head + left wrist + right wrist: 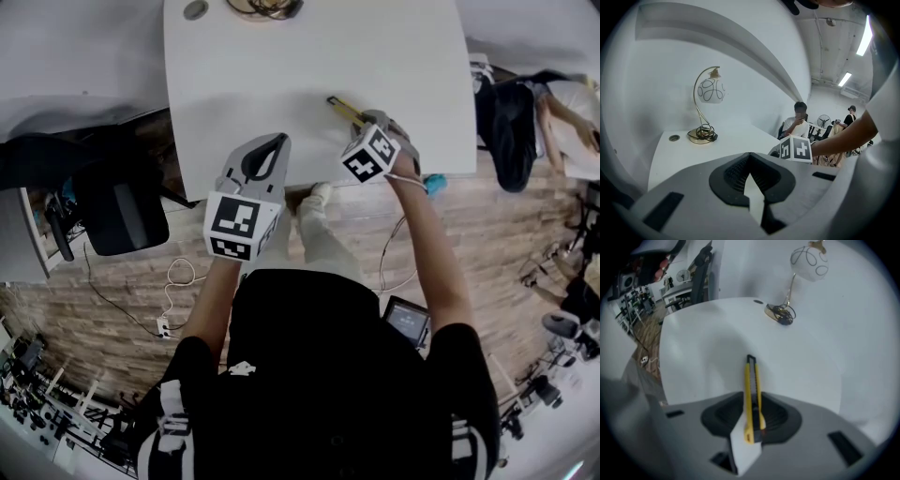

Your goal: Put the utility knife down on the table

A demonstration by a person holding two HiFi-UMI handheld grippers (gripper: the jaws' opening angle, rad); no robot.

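We see the right gripper (751, 423) with its jaws closed on the rear end of the utility knife (752, 389), a yellow body with a black slider strip. The knife sticks straight forward out of the jaws, its black tip pointing away from the person. In the head view the right gripper (364, 119) is over the near edge of the white table (281, 66), and the utility knife (343, 109) reaches out above the tabletop. We cannot tell whether its tip touches the surface.

The left gripper (750, 158) has its jaws together with nothing between them. In the head view it (278, 143) hangs at the table's near edge, well to the left of the right one.

Farther out on the table stands a lamp (710, 90) with a white globe shade and a gold stem, with a round cable hole (674, 138) just beside its base. A black office chair (120, 204) stands left of the table on the wooden floor.
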